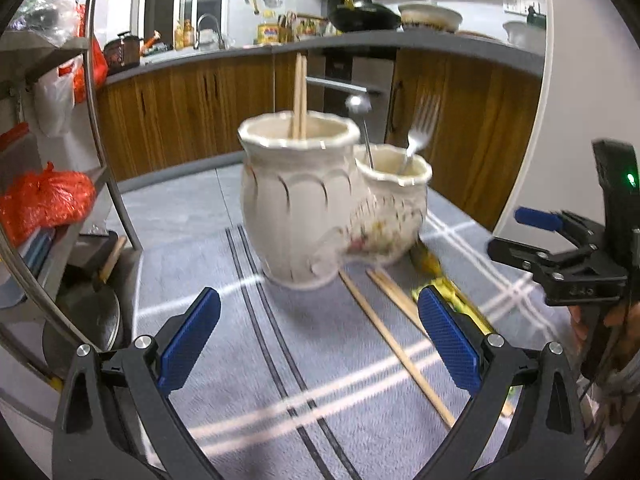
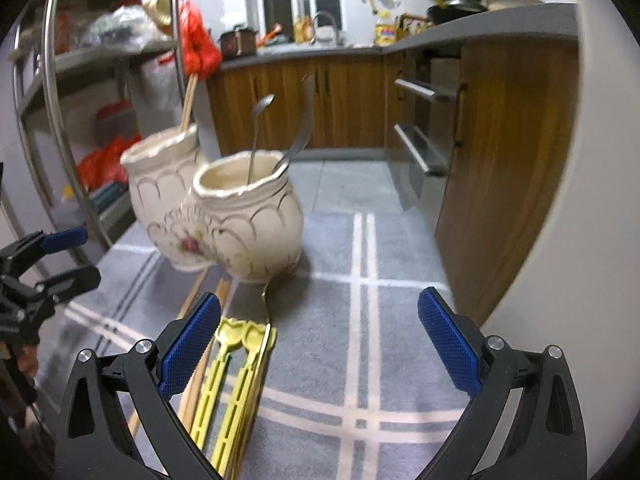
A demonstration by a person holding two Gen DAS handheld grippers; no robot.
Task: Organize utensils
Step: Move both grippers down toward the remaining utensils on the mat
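While both tongs hover over the grey striped cloth (image 1: 320,360) covering the desk, nothing's being gripped at all. Left tongs (image 1: 318,336) are spread wide apart, empty, pointing at the taller pot of the cream double-pot holder (image 1: 304,208). That pot has a pair of wooden chopsticks (image 1: 300,96) standing upright in it. Next over, the shorter pot (image 2: 252,220), joined to its side, holds a spoon (image 1: 362,128) and a fork (image 1: 420,124), both kinda blurry. Loose chopsticks (image 1: 392,340) lie flat on the cloth in front of the holder, and just beside them are yellow plastic utensils (image 2: 236,384) with a metal one alongside. Right tongs (image 2: 318,336) are also wide apart and empty, left pad (image 2: 188,344) just above those yellow ones.
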